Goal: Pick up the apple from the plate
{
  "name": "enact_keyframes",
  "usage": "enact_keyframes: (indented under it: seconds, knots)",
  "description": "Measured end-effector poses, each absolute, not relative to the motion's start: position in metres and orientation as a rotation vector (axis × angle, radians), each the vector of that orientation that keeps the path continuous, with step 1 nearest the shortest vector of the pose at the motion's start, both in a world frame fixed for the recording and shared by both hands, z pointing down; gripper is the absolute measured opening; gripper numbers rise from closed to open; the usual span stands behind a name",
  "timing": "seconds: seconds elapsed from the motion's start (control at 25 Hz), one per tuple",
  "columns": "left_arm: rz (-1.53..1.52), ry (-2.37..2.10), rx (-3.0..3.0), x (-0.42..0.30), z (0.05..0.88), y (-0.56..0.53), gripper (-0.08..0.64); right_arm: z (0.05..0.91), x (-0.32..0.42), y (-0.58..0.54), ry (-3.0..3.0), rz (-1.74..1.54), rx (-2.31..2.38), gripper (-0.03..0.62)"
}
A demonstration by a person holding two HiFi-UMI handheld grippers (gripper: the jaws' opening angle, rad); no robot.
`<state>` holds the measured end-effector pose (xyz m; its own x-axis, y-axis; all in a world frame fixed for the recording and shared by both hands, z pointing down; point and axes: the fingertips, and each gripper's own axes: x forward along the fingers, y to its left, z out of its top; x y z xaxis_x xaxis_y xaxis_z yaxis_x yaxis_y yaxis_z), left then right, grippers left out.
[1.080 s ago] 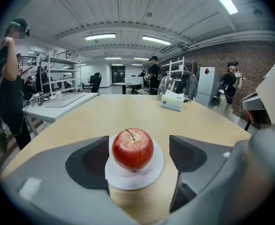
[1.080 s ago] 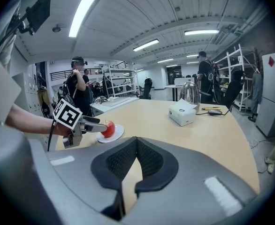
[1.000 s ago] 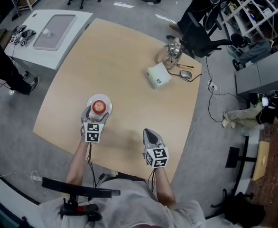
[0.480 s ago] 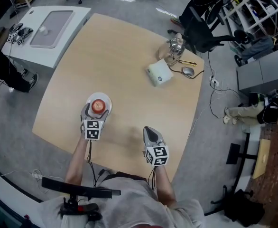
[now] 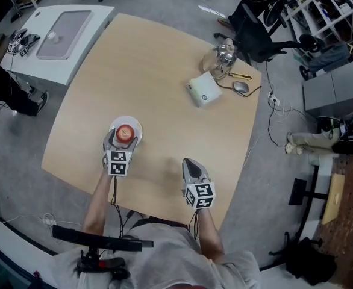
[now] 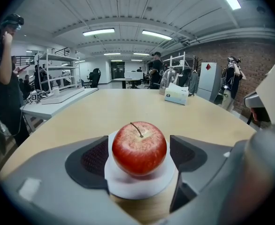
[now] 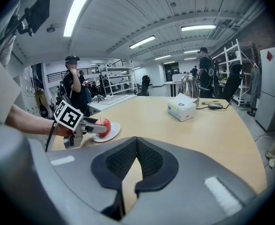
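1. Across the middle of the head view: wooden table [image 5: 164, 71], large, pale, mostly bare. It carries every item below.
2. Lower left of centre, head view: left gripper [image 5: 123, 141], pointing up the frame. Its jaws stand wide and have just been closing a little, with the apple between them. The left gripper view shows a gap on each side of the fruit, so neither pad [image 6: 97, 158] presses yet.
3. Lower centre, head view: right gripper [image 5: 190, 166], jaws closed together on nothing, low over bare table, well apart from the plate.
4. Upper right of centre: tissue box [image 5: 202, 91], white, far from the work.
5. Left of centre, at the tips of the left gripper: plate [image 5: 135, 124], small, white, flat on the table. Its near rim lies between the jaws.
6. Centre of the plate: apple [image 6: 139, 148], red, stem up, upright.
7. Hazards, judged:
   - The pads may meet the fruit unevenly, since it sits slightly left of the midline. The first pad to touch could roll it off the plate.
   - The pads ride low beside the plate rim. A low squeeze could pinch or drag the plate along.
   - The skin is round and smooth. A grip below the widest part could squirt the apple forward.
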<state>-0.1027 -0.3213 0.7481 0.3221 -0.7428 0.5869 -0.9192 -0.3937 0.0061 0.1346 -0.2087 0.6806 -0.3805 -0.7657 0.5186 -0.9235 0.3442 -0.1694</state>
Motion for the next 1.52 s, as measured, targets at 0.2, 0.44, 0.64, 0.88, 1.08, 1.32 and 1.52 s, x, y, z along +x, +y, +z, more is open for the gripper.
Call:
enact_keyframes:
  seconds: [0.2,0.44,0.64,0.88,1.08,1.32,1.52]
  knots:
    - [0.736,-1.477,2.250,-0.102,0.749,-0.321,0.405,0.681,0.136,-0.210,-2.260,0.632,1.496,0.006]
    - [0.745,-1.488,2.247,-0.103,0.749,-0.322,0.385,0.681,0.139,-0.211,-2.255,0.632,1.501,0.006]
    - [0.742,-1.494,2.245,-0.104,0.750,-0.322,0.383,0.683,0.139,-0.211,-2.255,0.632,1.505,0.006]
    - [0.735,-1.477,2.257,-0.102,0.750,-0.321,0.383,0.682,0.141,-0.210,-2.250,0.632,1.504,0.006]
    - [0.735,-1.477,2.277,-0.099,0.746,-0.320,0.382,0.680,0.141,-0.210,-2.254,0.624,1.507,0.006]
    - [0.732,-1.477,2.289,-0.097,0.742,-0.321,0.380,0.679,0.142,-0.211,-2.255,0.622,1.507,0.006]
    - [0.721,-1.490,2.304,-0.099,0.737,-0.319,0.380,0.676,0.141,-0.211,-2.263,0.610,1.512,0.006]
